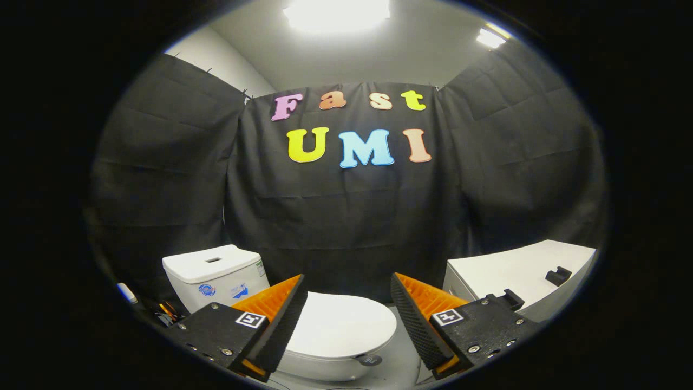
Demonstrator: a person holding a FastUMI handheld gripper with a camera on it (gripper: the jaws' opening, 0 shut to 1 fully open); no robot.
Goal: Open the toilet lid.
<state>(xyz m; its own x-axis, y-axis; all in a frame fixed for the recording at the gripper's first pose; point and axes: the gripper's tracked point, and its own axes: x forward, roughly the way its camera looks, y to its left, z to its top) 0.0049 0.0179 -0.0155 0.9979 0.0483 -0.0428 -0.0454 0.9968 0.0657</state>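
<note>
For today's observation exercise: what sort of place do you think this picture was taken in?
Probably a mock bathroom in a cloth-walled booth: a white toilet with its lid shut, a cistern behind it, and a white cabinet beside it. The open claw holds nothing.

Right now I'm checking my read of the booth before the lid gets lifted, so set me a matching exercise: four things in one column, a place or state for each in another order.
Things:
1. toilet lid
2. tank
3. white cabinet
4. gripper

Places or states:
A. open, touching nothing
B. off beyond the right finger
C. closed, lying flat between and just beyond the fingers
D. behind the bowl, beyond the left finger

Pairs: 1-C, 2-D, 3-B, 4-A
</note>
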